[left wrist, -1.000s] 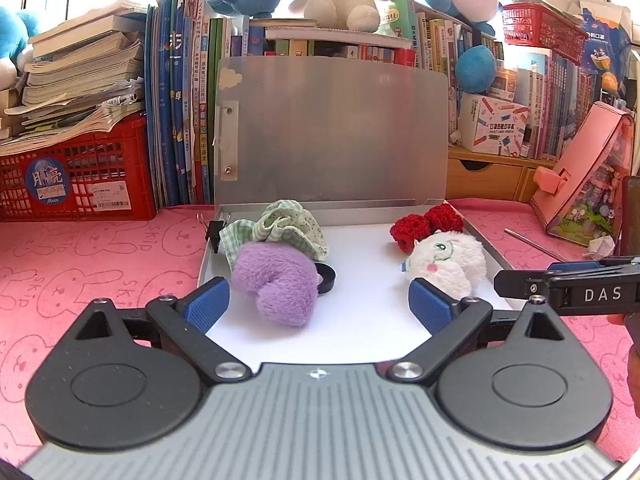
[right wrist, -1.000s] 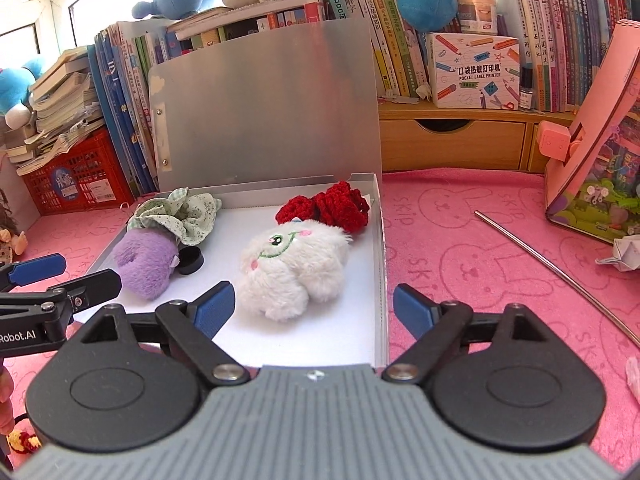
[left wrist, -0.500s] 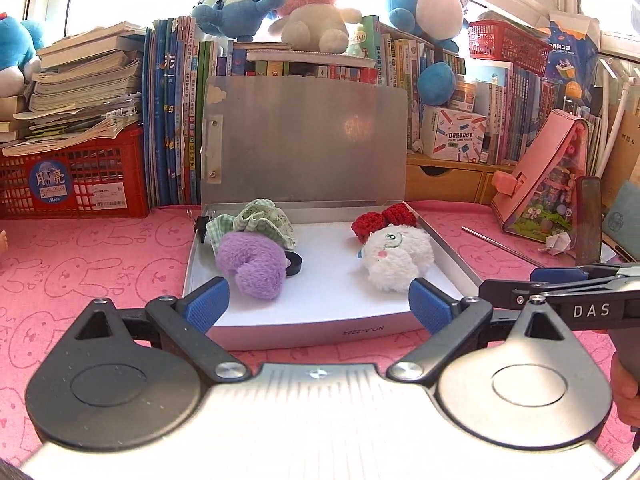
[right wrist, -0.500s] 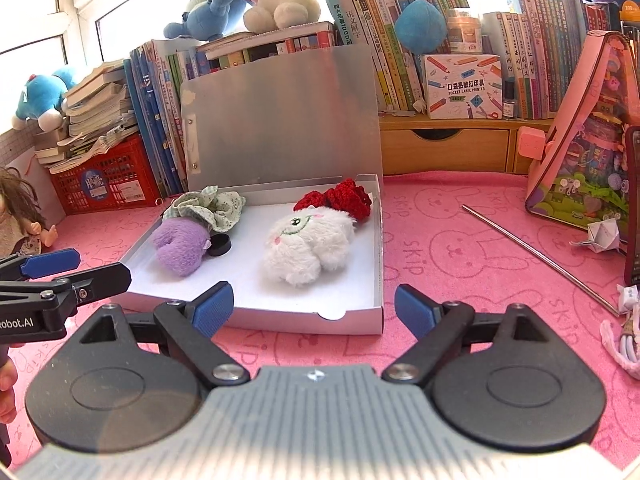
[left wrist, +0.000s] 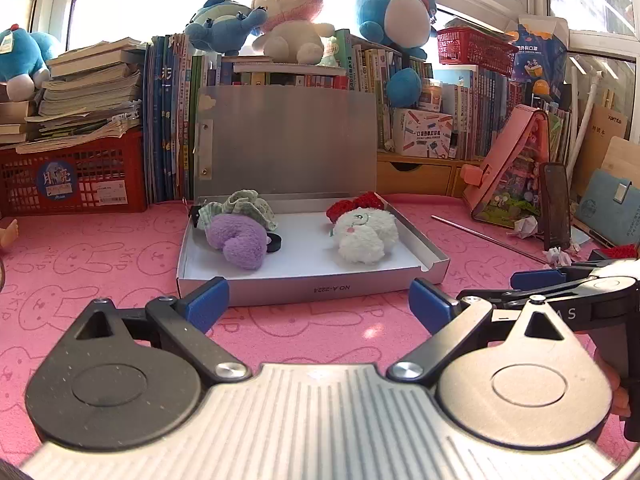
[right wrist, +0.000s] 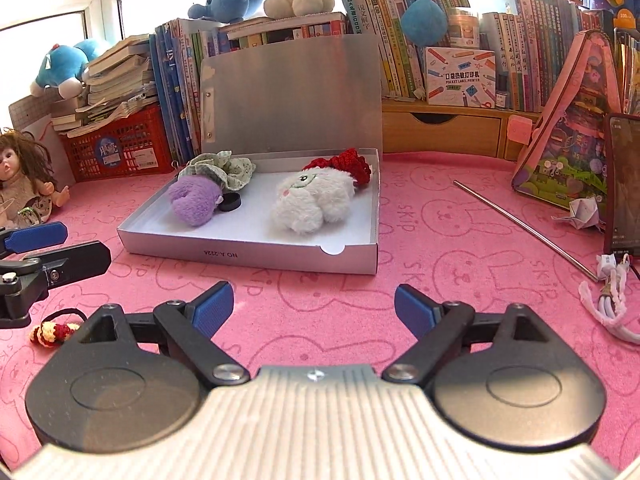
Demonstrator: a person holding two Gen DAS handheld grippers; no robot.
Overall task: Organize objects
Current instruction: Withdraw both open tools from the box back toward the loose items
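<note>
Plainly, the silver box (left wrist: pixel 312 286) carries the print "NO A-2224" on its front wall, read upside down in both views, and its lid (left wrist: pixel 286 140) stands upright against the books (left wrist: pixel 168 120). Inside lie a purple plush (left wrist: pixel 238 240) at the left with a green checked cloth (left wrist: pixel 246 206) and a small black ring (left wrist: pixel 274 242) touching it, and a white plush (left wrist: pixel 366 236) at the right with a red knit piece (left wrist: pixel 362 202) behind it. The right gripper (right wrist: pixel 314 312) shows the letters "AS" on its side in the left view; a carton (right wrist: pixel 460 76) on the wooden shelf reads "POCKET LABEL PRINTER". The pink bench (right wrist: pixel 440 248) cover is printed with rabbit outlines and the word "SKIP". A red crate (left wrist: pixel 72 180) with a blue round sticker holds stacked papers at the left; soft toys (left wrist: pixel 288 12) sit atop the books under a bright window. Both the left gripper (left wrist: pixel 318 304) and the right one are released, jaws wide with nothing between them, hovering over bare bench just in front of the box. A metal rod (right wrist: pixel 524 228) lies on the bench right of the box, a doll (right wrist: pixel 24 176) sits at far left, and a small red-and-white knit piece (right wrist: pixel 52 330) lies near the left gripper.
</note>
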